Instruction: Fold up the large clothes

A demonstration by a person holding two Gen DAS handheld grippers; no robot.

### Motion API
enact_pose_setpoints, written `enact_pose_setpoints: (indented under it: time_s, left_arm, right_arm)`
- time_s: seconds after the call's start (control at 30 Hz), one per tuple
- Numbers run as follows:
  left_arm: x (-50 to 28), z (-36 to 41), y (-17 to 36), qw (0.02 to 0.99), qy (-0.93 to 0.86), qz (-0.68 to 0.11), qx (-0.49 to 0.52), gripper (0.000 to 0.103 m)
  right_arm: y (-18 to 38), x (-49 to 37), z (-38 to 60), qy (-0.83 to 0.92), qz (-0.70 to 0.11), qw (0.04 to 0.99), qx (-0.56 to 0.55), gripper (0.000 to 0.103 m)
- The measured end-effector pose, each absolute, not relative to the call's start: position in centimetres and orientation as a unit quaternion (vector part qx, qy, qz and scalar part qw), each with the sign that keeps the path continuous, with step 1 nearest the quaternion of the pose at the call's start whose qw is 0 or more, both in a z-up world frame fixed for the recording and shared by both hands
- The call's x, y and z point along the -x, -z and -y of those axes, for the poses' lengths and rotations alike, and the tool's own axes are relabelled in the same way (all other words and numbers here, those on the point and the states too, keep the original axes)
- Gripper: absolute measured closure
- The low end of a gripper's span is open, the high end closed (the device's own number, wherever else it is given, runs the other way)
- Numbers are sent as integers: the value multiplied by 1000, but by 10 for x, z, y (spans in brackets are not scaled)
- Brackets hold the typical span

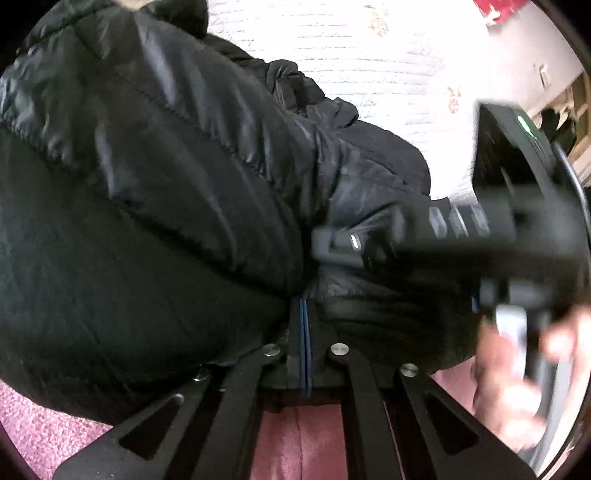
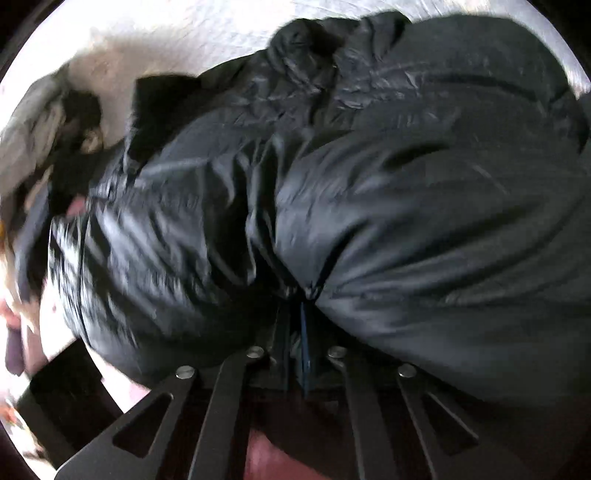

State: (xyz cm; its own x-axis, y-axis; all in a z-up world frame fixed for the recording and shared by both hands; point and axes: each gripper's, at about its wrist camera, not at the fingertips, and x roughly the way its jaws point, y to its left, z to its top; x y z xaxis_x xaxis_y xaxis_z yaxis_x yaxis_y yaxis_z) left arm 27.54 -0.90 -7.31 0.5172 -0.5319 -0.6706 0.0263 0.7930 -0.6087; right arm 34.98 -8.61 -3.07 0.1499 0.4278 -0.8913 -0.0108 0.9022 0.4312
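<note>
A large black puffer jacket lies bunched on a white quilted bedspread. My left gripper is shut on a fold of the jacket, which bulges over and hides the fingertips. The right gripper's body comes in from the right in the left wrist view, pressed against the jacket. In the right wrist view the jacket fills most of the frame, and my right gripper is shut on its fabric, with the fingertips buried in the folds.
A pink surface shows below the left gripper. The person's hand holds the right gripper's handle. A red item lies at the far right of the bed. Blurred furniture stands at the left.
</note>
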Motion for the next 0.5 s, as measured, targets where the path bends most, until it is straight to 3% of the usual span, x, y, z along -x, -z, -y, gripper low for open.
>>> enact_pose_setpoints:
  time_s: [0.37,0.5]
  left_arm:
    - [-264,23,66,857,135,-449,214,99]
    - [-260,16,68,848,152,-447,239,99]
  right_arm:
    - [45,-412,66,-147,-612,761,-158,103]
    - [32,-413,78,-136,-595,773,-174,103]
